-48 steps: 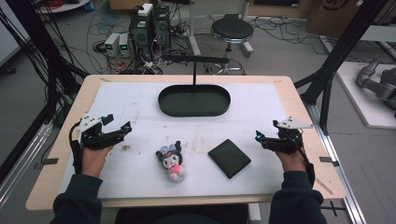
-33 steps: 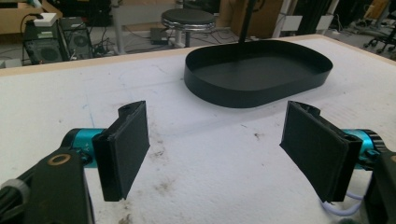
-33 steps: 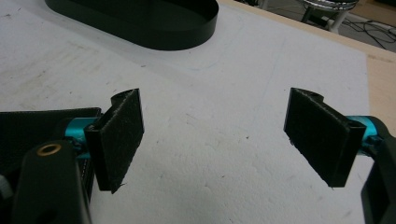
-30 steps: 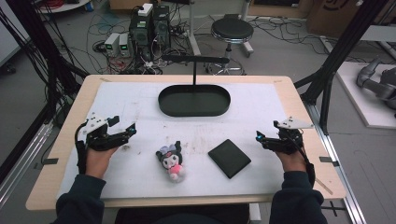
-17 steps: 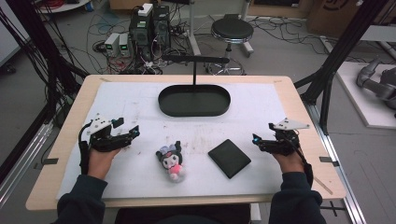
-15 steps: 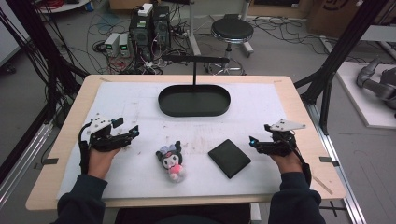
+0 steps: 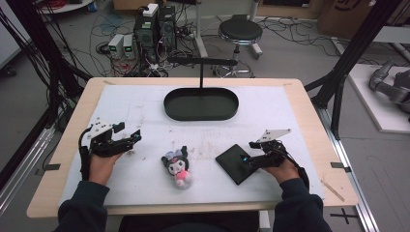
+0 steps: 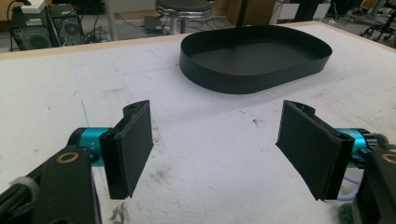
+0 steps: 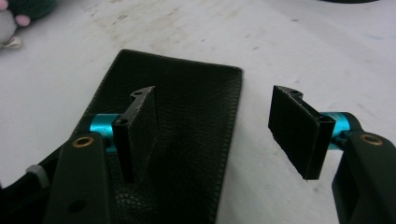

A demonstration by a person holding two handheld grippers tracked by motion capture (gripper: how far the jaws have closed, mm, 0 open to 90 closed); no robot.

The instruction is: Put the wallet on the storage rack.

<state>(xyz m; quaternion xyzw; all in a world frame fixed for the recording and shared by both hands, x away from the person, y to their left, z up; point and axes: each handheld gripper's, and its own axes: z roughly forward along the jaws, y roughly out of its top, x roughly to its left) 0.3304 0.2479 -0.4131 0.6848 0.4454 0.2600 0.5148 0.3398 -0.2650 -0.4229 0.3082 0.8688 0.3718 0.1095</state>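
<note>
- Holding our right gripper (image 7: 247, 160) low over the black leather wallet (image 7: 235, 163), we see its jaws spread wide apart, one above the wallet's grained face and the other past its stitched edge, over the bare white mat (image 7: 290, 116); whether they touch the leather we cannot tell.
- Our left gripper (image 7: 134, 139) sits well to the left of the wallet, jaws likewise wide apart with nothing between them, pointing toward the black oval tray (image 7: 201, 103).
- A dark-hooded plush doll (image 7: 176, 166) lies just left of the wallet, between our two grippers.
- The tray stands beyond the wallet, towards the table's far edge, a thin black post rising behind it.
</note>
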